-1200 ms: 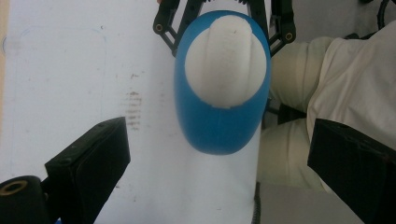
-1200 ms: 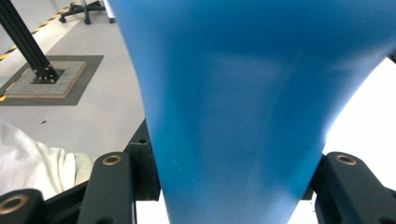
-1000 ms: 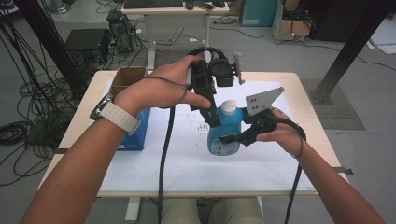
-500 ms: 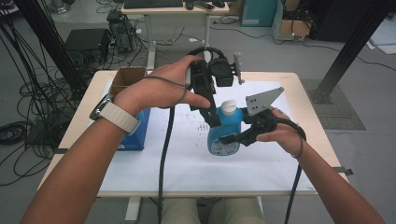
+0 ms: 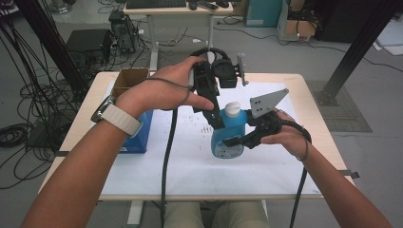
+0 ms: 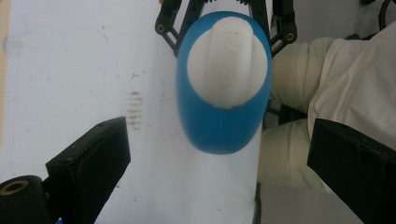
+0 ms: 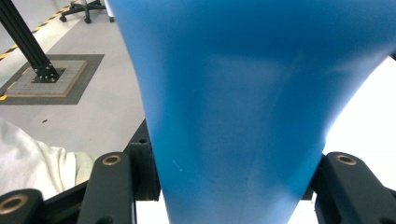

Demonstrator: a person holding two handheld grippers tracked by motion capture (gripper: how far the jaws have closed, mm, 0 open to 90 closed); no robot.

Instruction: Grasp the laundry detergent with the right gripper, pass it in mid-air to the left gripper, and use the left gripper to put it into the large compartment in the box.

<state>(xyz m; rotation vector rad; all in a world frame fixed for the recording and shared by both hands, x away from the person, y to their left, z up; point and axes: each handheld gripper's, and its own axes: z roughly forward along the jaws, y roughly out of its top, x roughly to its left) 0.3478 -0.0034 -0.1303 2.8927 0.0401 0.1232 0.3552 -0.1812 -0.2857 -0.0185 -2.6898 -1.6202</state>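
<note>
A blue bottle (image 5: 228, 137) with a white cap (image 5: 232, 109) stands upright on the white sheet (image 5: 157, 166) at the table's middle. My right gripper (image 5: 236, 141) comes in from the right and is shut on the bottle's body; in the right gripper view the blue wall (image 7: 233, 116) sits clamped between both jaws. My left gripper (image 5: 217, 119) hangs over the bottle, pointing down. Its jaws stand wide open either side of the cap (image 6: 229, 65) and shoulder (image 6: 219, 130), touching neither.
A blue box (image 5: 138, 140) and an open cardboard box (image 5: 129, 78) sit at the table's left edge. Dark smudges mark the sheet left of the bottle. Cables lie on the floor at left. A black post (image 5: 351, 52) rises at back right.
</note>
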